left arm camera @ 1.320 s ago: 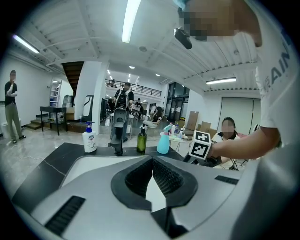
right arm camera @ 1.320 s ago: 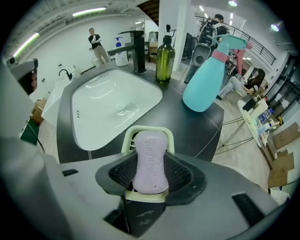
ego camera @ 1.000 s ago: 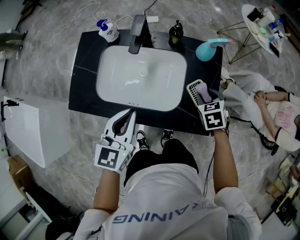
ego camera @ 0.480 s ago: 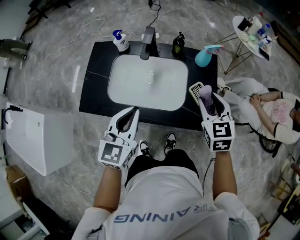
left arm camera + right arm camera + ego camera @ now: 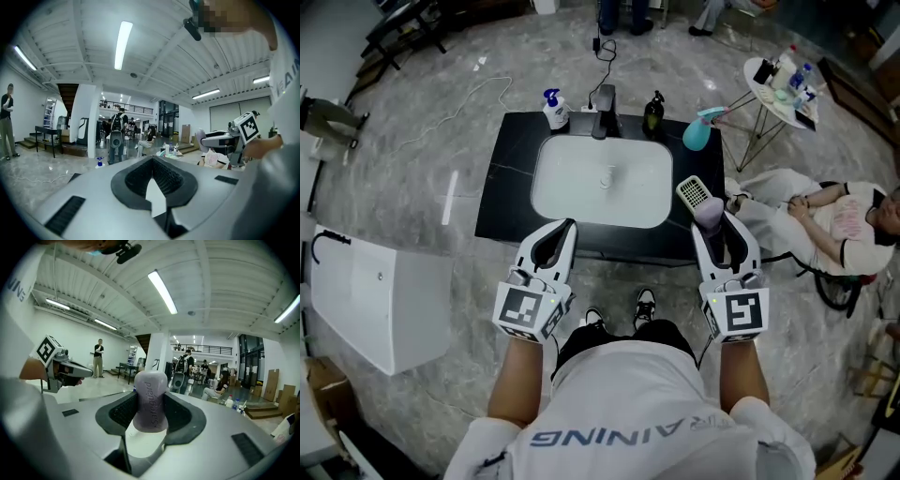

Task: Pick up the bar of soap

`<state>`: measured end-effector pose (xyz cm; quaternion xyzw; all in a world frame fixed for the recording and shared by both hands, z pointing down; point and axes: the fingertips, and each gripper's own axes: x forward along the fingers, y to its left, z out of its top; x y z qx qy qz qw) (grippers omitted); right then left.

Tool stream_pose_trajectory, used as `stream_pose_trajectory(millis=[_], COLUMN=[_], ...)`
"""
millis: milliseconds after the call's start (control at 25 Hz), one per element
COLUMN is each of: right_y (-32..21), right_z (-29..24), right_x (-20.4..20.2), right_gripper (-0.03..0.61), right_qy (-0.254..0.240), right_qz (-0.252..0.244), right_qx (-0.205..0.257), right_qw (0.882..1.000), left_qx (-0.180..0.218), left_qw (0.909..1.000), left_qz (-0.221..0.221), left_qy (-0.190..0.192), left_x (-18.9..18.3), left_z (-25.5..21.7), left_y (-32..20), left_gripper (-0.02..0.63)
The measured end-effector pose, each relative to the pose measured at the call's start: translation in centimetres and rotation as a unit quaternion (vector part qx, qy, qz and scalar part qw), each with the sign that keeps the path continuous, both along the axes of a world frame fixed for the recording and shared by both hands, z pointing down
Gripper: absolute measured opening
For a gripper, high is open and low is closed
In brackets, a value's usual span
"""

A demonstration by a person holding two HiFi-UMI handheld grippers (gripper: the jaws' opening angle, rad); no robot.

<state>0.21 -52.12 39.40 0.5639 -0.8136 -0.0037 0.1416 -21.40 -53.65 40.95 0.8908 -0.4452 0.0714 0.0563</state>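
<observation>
Ahead of our fingers, the head view shows the black stone surface (image 5: 502,187) with its white rectangular basin (image 5: 602,192). Our right gripper (image 5: 715,225) holds the pale purple rounded bar of soap (image 5: 709,212) just short of the white slotted soap dish (image 5: 694,193), and we judge the pick made. Doing it well now means a steady squeeze and a level carry, since soap may slip. Grey floor (image 5: 422,159) lies open left of the fingers; a seated person (image 5: 839,220) is near on the right.

From the left gripper view, our left gripper (image 5: 152,161) has its fingers pressed together with nothing between them.

From the right gripper view, the fingers (image 5: 119,411) clamp the soap by its two flanks, its rounded end poking beyond the tips.
</observation>
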Motion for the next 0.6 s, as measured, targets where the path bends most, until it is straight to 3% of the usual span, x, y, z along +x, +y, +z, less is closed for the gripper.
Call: stream_pose_trajectory(millis=[280,600], right_y=[2.4,3.3], right_z=[-1.4,-1.9], right_x=[-1.2,-1.4], right_gripper=[0.187,0.187], right_qy=[-0.03,-0.028], right_qz=[0.01,0.021], right_qx=[0.022,0.023], right_qw=[0.999,0.999], left_qx=[0.033,0.039], left_qw=[0.9994,0.9991], left_qz=[0.002,0.012], left_qy=[0.006,0.012], left_x=[-1.4,-1.6], left_z=[-2.5,-3.0], left_y=[1.5,2.5], left_gripper=[0.009,0.009])
